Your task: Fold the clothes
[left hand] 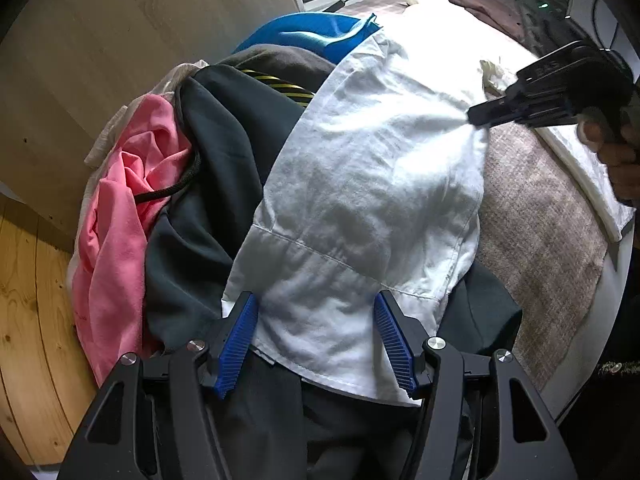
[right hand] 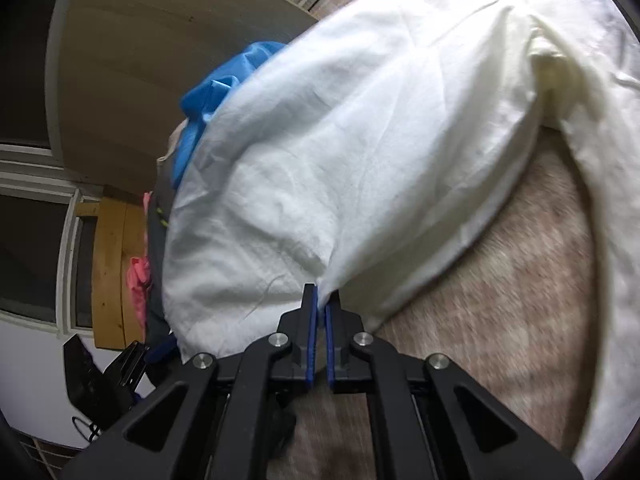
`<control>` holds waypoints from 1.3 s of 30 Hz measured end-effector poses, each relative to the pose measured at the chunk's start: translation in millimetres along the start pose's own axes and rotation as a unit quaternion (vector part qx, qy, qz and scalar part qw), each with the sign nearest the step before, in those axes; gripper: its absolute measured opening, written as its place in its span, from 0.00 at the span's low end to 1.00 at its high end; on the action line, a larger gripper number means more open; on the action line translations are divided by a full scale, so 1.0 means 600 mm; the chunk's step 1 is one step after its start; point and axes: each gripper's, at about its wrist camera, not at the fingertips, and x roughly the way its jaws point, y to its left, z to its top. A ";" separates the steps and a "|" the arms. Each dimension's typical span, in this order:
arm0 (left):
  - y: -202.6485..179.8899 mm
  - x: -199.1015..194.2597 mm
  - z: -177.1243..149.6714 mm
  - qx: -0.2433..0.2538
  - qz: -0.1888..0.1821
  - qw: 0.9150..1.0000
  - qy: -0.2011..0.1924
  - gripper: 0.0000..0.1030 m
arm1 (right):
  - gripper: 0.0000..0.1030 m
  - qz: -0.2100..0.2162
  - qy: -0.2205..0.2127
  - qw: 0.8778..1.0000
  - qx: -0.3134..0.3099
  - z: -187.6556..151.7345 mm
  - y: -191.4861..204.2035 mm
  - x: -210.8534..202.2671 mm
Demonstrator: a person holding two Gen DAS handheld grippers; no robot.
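Note:
A white garment (left hand: 360, 184) lies spread over a heap of clothes and onto the bed. My left gripper (left hand: 316, 308) is open, its blue pads (left hand: 236, 340) on either side of the garment's near hemmed edge, not closed on it. My right gripper (right hand: 322, 300) is shut on a fold of the white garment (right hand: 340, 152) and pulls it taut; it also shows in the left wrist view (left hand: 480, 116) at the cloth's right edge.
The heap holds a pink garment (left hand: 120, 216), a dark green one (left hand: 216, 152) with a black cord, a yellow-striped piece (left hand: 288, 88) and a blue one (left hand: 312, 32). A brownish bed cover (left hand: 536, 216) lies right. A wooden board (left hand: 100, 40) stands left.

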 end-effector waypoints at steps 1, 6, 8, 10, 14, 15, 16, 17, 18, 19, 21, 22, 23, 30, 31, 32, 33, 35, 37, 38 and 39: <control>0.000 -0.002 -0.001 0.000 -0.001 1.000 0.000 0.57 | 0.03 -0.006 -0.003 1.000 -0.008 -0.002 0.003 -0.006; 0.001 -0.010 0.001 -0.005 -0.007 1.000 -0.004 0.57 | 0.03 -0.080 0.016 0.996 -0.048 0.010 0.017 0.045; 0.012 -0.035 -0.007 -0.016 -0.005 1.000 -0.018 0.57 | 0.03 -0.108 0.016 0.991 -0.072 0.013 0.031 0.057; 0.024 -0.060 -0.015 -0.028 -0.002 0.999 -0.032 0.57 | 0.03 -0.126 0.006 0.986 -0.104 0.010 0.052 0.054; 0.062 -0.076 -0.044 -0.074 -0.019 0.996 -0.043 0.58 | 0.04 -0.142 0.012 0.982 -0.127 0.004 0.068 0.023; 0.071 -0.078 -0.052 -0.086 -0.024 0.995 -0.045 0.58 | 0.04 -0.148 0.011 0.980 -0.135 -0.002 0.068 0.009; 0.081 -0.079 -0.060 -0.097 -0.028 0.994 -0.046 0.58 | 0.05 -0.154 0.009 0.978 -0.141 -0.008 0.070 -0.006; 0.079 -0.073 -0.061 -0.102 -0.033 0.993 -0.042 0.58 | 0.07 -0.158 0.003 0.976 -0.146 -0.013 0.078 -0.016; 0.077 -0.065 -0.061 -0.106 -0.037 0.993 -0.037 0.58 | 0.07 -0.163 -0.003 0.975 -0.152 -0.018 0.086 -0.026; 0.076 -0.058 -0.061 -0.110 -0.041 0.993 -0.033 0.58 | 0.08 -0.174 -0.008 0.971 -0.165 -0.021 0.096 -0.030; 0.067 -0.045 -0.060 -0.110 -0.055 0.992 -0.033 0.58 | 0.11 -0.195 -0.019 0.962 -0.191 -0.027 0.117 -0.038; 0.063 -0.039 -0.060 -0.110 -0.062 0.992 -0.033 0.58 | 0.12 -0.199 -0.021 0.962 -0.187 -0.024 0.133 -0.031; 0.058 -0.033 -0.060 -0.110 -0.069 0.991 -0.033 0.58 | 0.12 -0.202 -0.023 0.962 -0.183 -0.022 0.148 -0.024; 0.083 -0.002 -0.050 -0.169 -0.107 0.978 -0.065 0.58 | 0.14 -0.209 0.013 0.952 -0.225 -0.075 0.147 -0.008; 0.089 -0.003 -0.049 -0.181 -0.115 0.974 -0.075 0.53 | 0.14 -0.213 0.021 0.951 -0.222 -0.080 0.138 -0.004; 0.094 -0.005 -0.051 -0.193 -0.126 0.969 -0.084 0.39 | 0.14 -0.202 0.017 0.954 -0.222 -0.078 0.140 -0.006; 0.100 -0.008 -0.053 -0.205 -0.136 0.965 -0.092 0.25 | 0.14 -0.191 0.013 0.956 -0.222 -0.077 0.142 -0.008; 0.112 -0.012 -0.056 -0.229 -0.156 0.955 -0.109 0.10 | 0.14 -0.170 0.006 0.960 -0.221 -0.074 0.147 -0.012; 0.116 -0.026 -0.058 -0.233 -0.173 0.949 -0.124 0.07 | 0.14 -0.148 -0.002 0.964 -0.220 -0.070 0.151 -0.016; 0.115 -0.037 -0.055 -0.232 -0.176 0.948 -0.130 0.07 | 0.14 -0.137 -0.006 0.966 -0.220 -0.069 0.153 -0.018; 0.114 -0.048 -0.052 -0.231 -0.179 0.947 -0.135 0.06 | 0.14 -0.126 -0.009 0.967 -0.219 -0.067 0.155 -0.020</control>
